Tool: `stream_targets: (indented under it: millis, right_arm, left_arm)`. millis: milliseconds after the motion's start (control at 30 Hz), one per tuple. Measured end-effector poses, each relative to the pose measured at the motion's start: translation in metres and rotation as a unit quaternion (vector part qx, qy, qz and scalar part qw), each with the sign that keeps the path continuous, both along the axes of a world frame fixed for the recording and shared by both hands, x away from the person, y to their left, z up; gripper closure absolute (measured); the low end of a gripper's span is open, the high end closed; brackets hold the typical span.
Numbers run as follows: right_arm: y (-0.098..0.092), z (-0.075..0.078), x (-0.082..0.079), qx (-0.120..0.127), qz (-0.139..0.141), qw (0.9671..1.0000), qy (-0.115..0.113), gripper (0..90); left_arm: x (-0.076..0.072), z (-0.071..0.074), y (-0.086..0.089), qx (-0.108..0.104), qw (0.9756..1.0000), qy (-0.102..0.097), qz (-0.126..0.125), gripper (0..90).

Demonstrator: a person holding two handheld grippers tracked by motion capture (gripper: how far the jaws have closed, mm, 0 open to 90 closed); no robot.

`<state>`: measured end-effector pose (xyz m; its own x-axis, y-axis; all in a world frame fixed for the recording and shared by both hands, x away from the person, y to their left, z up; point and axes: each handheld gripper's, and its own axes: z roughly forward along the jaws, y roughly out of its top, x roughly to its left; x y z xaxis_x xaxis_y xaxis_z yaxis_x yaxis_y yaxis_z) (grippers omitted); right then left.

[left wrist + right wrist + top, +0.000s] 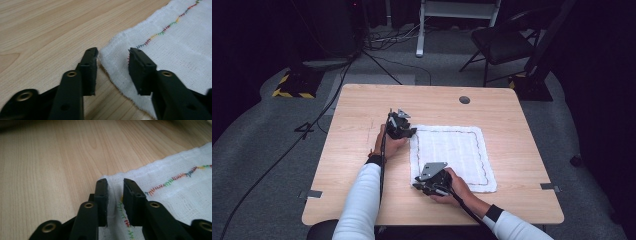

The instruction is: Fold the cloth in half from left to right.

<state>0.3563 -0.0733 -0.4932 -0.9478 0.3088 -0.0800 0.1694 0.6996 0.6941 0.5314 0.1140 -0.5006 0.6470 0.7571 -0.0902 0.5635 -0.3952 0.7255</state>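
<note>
On table (362, 125), white cloth (457, 150) flat. Left gripper (400, 126) at far-left corner, jaws parted astride cloth edge. Right gripper (432, 181) at near-left corner, jaws narrowly apart with cloth bunched between, grip uncertain.

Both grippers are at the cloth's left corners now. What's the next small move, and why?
Probably close both: the left gripper straddles the white cloth corner with jaws apart, and the right gripper has a cloth ridge between jaws not yet pinched.

I am holding my left gripper (411, 132) at the white cloth's (452, 150) far-left corner, my right gripper (418, 185) at its near-left corner.
</note>
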Motion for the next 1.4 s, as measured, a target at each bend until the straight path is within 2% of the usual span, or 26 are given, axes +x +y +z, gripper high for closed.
stream_targets:
  millis: [67,133,167,267,300,400,467,600,633,733,800,900,933,1167,1300,1400]
  right_arm:
    - [0.000,0.000,0.000,-0.001,-0.002,1.0000,-0.002,77.5]
    - [0.001,0.000,-0.001,-0.006,-0.008,0.9999,-0.010,81.5]
    - [0.002,0.000,-0.003,-0.010,-0.009,0.9997,-0.019,82.9]
    - [0.001,0.001,-0.001,-0.007,-0.009,0.9998,-0.015,84.2]
    - [0.000,0.001,-0.001,-0.007,-0.008,0.9998,-0.014,84.5]
    - [-0.001,0.002,-0.001,-0.006,-0.007,0.9998,-0.016,84.8]
    - [-0.002,0.005,-0.001,-0.002,-0.007,0.9997,-0.022,84.9]
    - [-0.004,0.010,0.001,0.008,-0.004,0.9997,-0.024,85.1]
    - [-0.004,0.012,0.000,0.011,-0.001,0.9994,-0.034,85.1]
    - [-0.003,0.014,0.001,0.017,-0.001,0.9994,-0.031,85.3]
    - [0.002,0.016,-0.001,0.014,0.008,0.9991,-0.038,85.4]
    - [0.007,0.015,-0.002,0.010,0.013,0.9989,-0.044,85.5]
    - [0.008,0.016,-0.002,0.011,0.015,0.9990,-0.040,85.5]
    - [0.014,0.021,-0.002,0.021,0.014,0.9987,-0.045,85.6]
    - [0.013,0.024,-0.003,0.022,0.011,0.9985,-0.049,85.7]
    - [0.010,0.029,-0.004,0.026,0.009,0.9982,-0.054,85.7]
  left_arm:
    - [0.000,0.000,0.000,-0.002,1.0000,0.002,-0.003,71.3]
    - [-0.001,0.000,-0.001,-0.005,0.9999,0.005,-0.008,74.5]
    - [-0.001,0.000,-0.002,-0.009,0.9998,0.010,-0.014,81.3]
    - [-0.001,0.001,-0.003,-0.006,0.9998,0.012,-0.016,84.8]
    - [-0.002,0.002,-0.003,0.001,0.9998,0.011,-0.019,85.5]
    - [-0.001,0.004,-0.003,0.007,0.9997,0.013,-0.021,86.6]
    - [-0.001,0.008,-0.004,0.016,0.9997,0.006,-0.015,86.8]
    - [-0.003,0.014,0.003,0.024,0.9996,-0.002,-0.018,87.1]
    - [-0.004,0.016,0.008,0.029,0.9995,-0.002,-0.013,87.2]
    - [-0.005,0.016,0.013,0.020,0.9998,-0.003,0.002,87.3]
    - [-0.006,0.017,0.019,0.014,0.9999,-0.004,0.007,87.4]
    - [-0.008,0.021,0.025,0.022,0.9997,-0.010,0.010,87.6]
    - [-0.008,0.023,0.028,0.017,0.9997,-0.009,0.013,87.6]
    - [-0.011,0.028,0.035,0.023,0.9996,-0.011,0.008,88.1]
    - [-0.013,0.031,0.037,0.019,0.9996,-0.017,0.010,88.2]
    - [-0.014,0.039,0.035,0.021,0.9994,-0.027,0.001,88.3]
